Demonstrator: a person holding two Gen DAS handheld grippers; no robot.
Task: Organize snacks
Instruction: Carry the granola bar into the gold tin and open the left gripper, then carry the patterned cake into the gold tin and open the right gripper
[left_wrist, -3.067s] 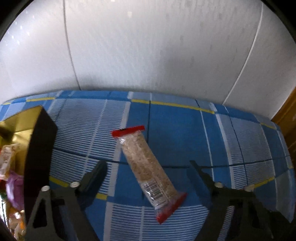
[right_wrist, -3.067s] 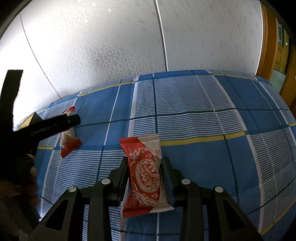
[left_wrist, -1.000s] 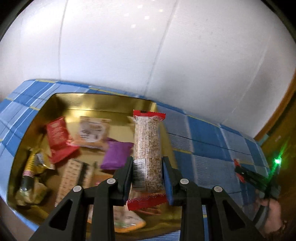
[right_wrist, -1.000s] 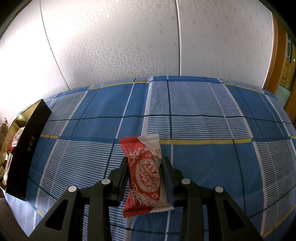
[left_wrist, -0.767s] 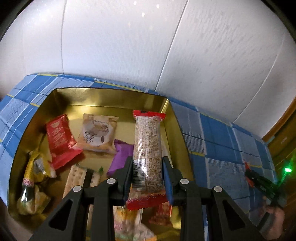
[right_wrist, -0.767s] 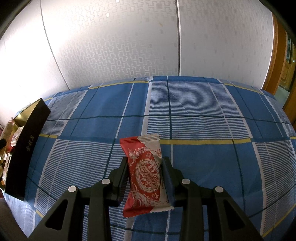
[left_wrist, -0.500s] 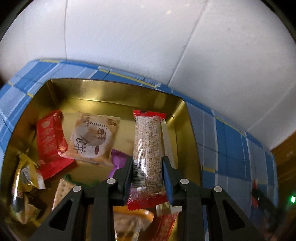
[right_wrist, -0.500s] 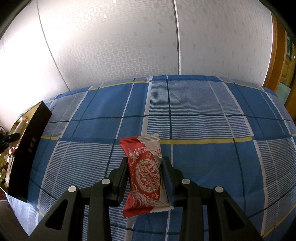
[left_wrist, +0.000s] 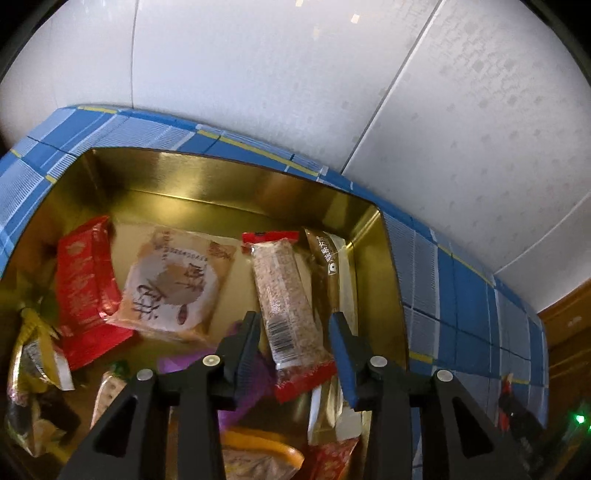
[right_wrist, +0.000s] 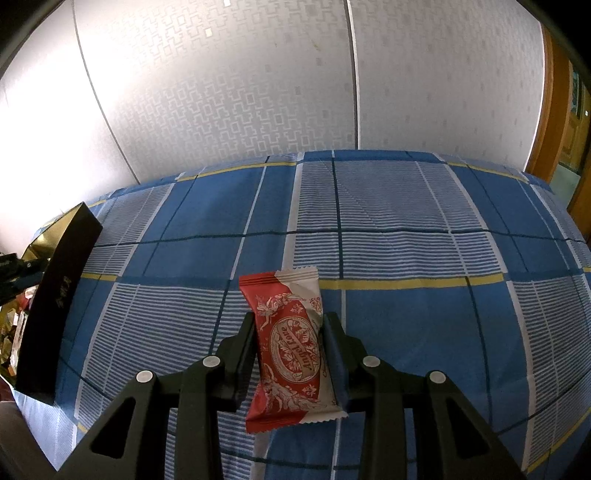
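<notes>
- The left gripper (left_wrist: 295, 325) hangs over a gold tin (left_wrist: 236, 192) that sits on a blue checked cloth (left_wrist: 472, 295).
- Its jaws are opening. A long grain bar (left_wrist: 282, 295) with red ends lies between them, and there is a gap on each side — the pads do not press on it.
- The grain bar sits a bit slanted inside the tin, near the tin's right wall, with its far end pointing at the back wall.
- Other snacks lie in the tin too: a red pack (left_wrist: 86, 291) on the left, a pale round-print pack (left_wrist: 173, 284) next to it, a brown and white pack (left_wrist: 332, 273) just right of the grain bar, and a purple pack (left_wrist: 251, 373) under the left finger.
- More packs fill the dark near end of the tin, but they are too dim to tell apart.
- The right gripper (right_wrist: 290, 328) is closed narrow on a red and white snack pack (right_wrist: 291, 347) — both fingers press its sides.
- That pack is above the blue checked cloth, and its far end sticks out past the fingertips.
- In the right wrist view the tin shows at the far left, with its dark outer wall (right_wrist: 55, 306) facing the camera, well apart from the red and white pack.
- A pale patterned wall (right_wrist: 258, 81) stands behind the table.
</notes>
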